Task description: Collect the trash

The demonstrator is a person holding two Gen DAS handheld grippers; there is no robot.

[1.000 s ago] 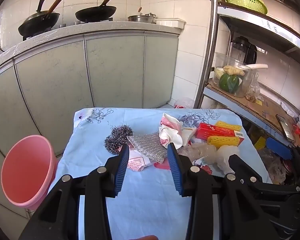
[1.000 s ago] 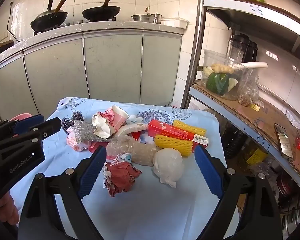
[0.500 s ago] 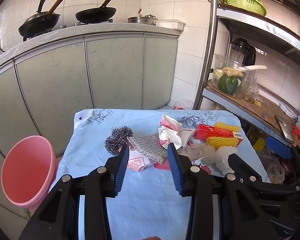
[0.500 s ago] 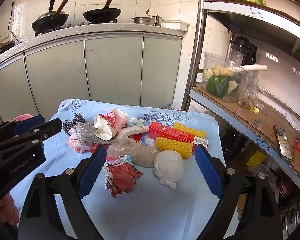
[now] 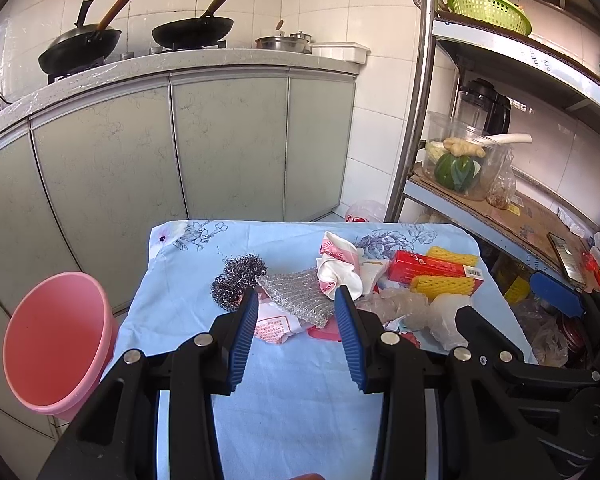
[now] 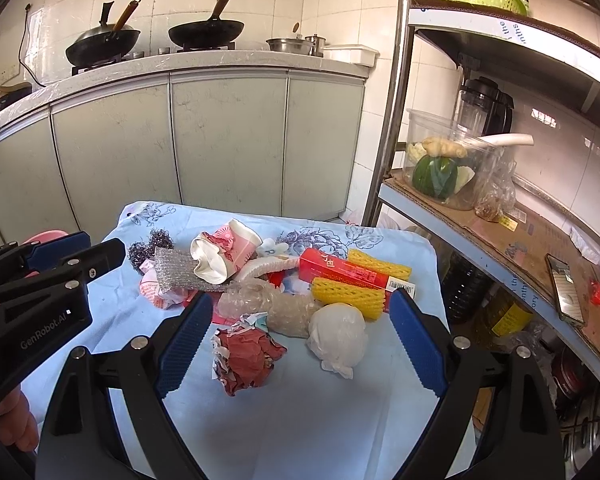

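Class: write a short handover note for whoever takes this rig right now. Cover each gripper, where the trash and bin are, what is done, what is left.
Left gripper: jaws open, empty, lined up toward the silver mesh scourer.
Right gripper: jaws wide open, empty, framing the crumpled red paper and the white plastic wad.
The trash sits piled on the blue floral cloth: steel wool, crushed paper cup, red box, yellow foam nets, bubble wrap.
Pink bin stands left of the table; nothing visible inside.
Done: nothing shown collected. Left: every piece.
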